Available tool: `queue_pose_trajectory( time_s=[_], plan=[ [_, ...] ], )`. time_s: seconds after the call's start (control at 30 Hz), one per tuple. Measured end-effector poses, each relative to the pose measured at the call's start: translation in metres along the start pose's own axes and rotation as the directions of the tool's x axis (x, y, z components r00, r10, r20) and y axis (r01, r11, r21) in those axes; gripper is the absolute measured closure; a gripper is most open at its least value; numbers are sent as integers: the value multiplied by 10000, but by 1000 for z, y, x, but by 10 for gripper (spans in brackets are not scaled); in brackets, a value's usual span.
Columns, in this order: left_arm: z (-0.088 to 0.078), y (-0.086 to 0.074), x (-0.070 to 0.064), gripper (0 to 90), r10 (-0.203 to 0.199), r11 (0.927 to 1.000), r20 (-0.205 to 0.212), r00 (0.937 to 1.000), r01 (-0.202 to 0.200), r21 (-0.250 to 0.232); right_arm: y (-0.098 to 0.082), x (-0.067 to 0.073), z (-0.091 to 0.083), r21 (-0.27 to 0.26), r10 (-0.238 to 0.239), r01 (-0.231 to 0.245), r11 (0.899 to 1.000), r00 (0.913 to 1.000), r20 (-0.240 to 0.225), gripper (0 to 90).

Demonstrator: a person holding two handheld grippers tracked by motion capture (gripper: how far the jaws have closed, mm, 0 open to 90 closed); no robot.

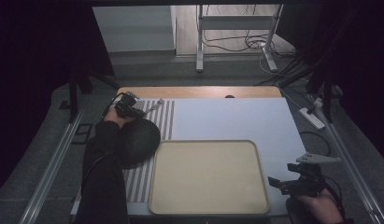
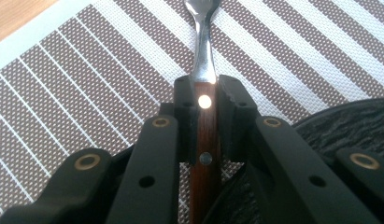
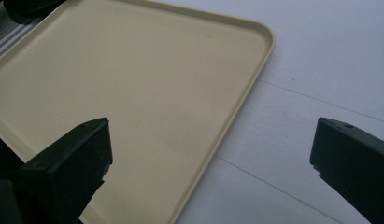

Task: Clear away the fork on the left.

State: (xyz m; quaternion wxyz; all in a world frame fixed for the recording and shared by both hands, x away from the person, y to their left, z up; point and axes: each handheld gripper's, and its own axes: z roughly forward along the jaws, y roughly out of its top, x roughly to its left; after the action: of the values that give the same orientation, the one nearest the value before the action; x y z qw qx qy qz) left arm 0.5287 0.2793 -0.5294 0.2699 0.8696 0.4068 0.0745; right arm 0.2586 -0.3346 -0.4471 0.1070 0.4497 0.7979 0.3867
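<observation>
A utensil (image 1: 154, 106) with a reddish wooden handle (image 2: 206, 140) and a shiny metal neck (image 2: 204, 51) points out over a brown-and-white striped placemat (image 1: 167, 116). My left gripper (image 1: 132, 105) is shut on that handle at the table's far left; in the left gripper view the jaws of the left gripper (image 2: 207, 91) press both sides of the handle. The utensil's head is cut off by the frame. My right gripper (image 1: 275, 182) is open by the near right corner of a cream tray (image 1: 256, 156); the right gripper (image 3: 210, 140) holds nothing.
A dark round plate (image 1: 139, 139) lies on the placemat (image 2: 87, 70) under the left forearm, its textured rim (image 2: 353, 121) beside the left jaws. The tray's rim (image 3: 270, 36) borders a white sheet (image 1: 236, 116). Beyond the table are a white frame (image 1: 236, 23), cables and a power strip (image 1: 313, 118).
</observation>
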Motion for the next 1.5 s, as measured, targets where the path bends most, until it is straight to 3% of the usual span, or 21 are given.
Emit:
queue_pose_trajectory(
  time_s=[0.13,0.27,0.37,0.4,0.5,0.6,0.7,0.73,0.77,0.83,0.87,1.07,1.23,1.5],
  plan=[
    [0,-2,0,782,251,9996,-45,9997,-251,-162,0,0,0,11,33,-33,10000,10000,-13,0],
    [-2,0,-3,782,835,9965,-773,9935,-834,44,0,0,0,12,42,-42,10000,10000,-18,0],
    [-6,3,-5,782,1282,9917,-1449,9811,-1256,271,0,0,0,16,55,-55,10000,10000,-15,0],
    [-7,4,-6,782,1484,9888,-1799,9724,-1428,439,0,-1,0,18,61,-61,10000,10000,-11,0],
    [-15,4,-7,781,1717,9851,-2396,9556,-1643,506,0,-1,0,2,62,-62,10000,10000,-5,0],
    [-26,3,-9,781,1840,9829,-2734,9441,-1752,566,0,-1,0,3,63,-63,10000,10000,-6,0],
    [-39,1,-10,781,1807,9835,-2871,9407,-1738,496,0,-1,0,1,63,-63,10000,10000,-7,0],
    [-44,-1,-11,781,1651,9862,-2781,9463,-1615,361,0,-1,0,2,64,-64,10000,10000,-10,0],
    [-44,-1,-11,781,1651,9862,-2781,9463,-1615,361,0,0,0,5,62,-62,10000,10000,-7,0],
    [-54,-6,-14,781,1115,9934,-2328,9661,-1149,-7,0,0,0,20,48,-48,10000,10000,-8,0],
    [-56,-9,-16,780,974,9948,-2177,9712,-1016,-84,0,0,0,2,40,-40,10000,10000,2,0],
    [-60,-24,-28,780,366,9986,-1712,9846,-425,-310,0,1,0,18,-7,7,10000,10000,43,0],
    [-66,-39,-36,780,-278,9969,-1432,9893,169,-769,0,0,0,38,6,-6,10000,10000,44,0],
    [-71,-54,-53,780,-854,9939,-1160,9896,764,-799,1,3,0,-10,-152,153,9999,9995,279,0]
  ],
)
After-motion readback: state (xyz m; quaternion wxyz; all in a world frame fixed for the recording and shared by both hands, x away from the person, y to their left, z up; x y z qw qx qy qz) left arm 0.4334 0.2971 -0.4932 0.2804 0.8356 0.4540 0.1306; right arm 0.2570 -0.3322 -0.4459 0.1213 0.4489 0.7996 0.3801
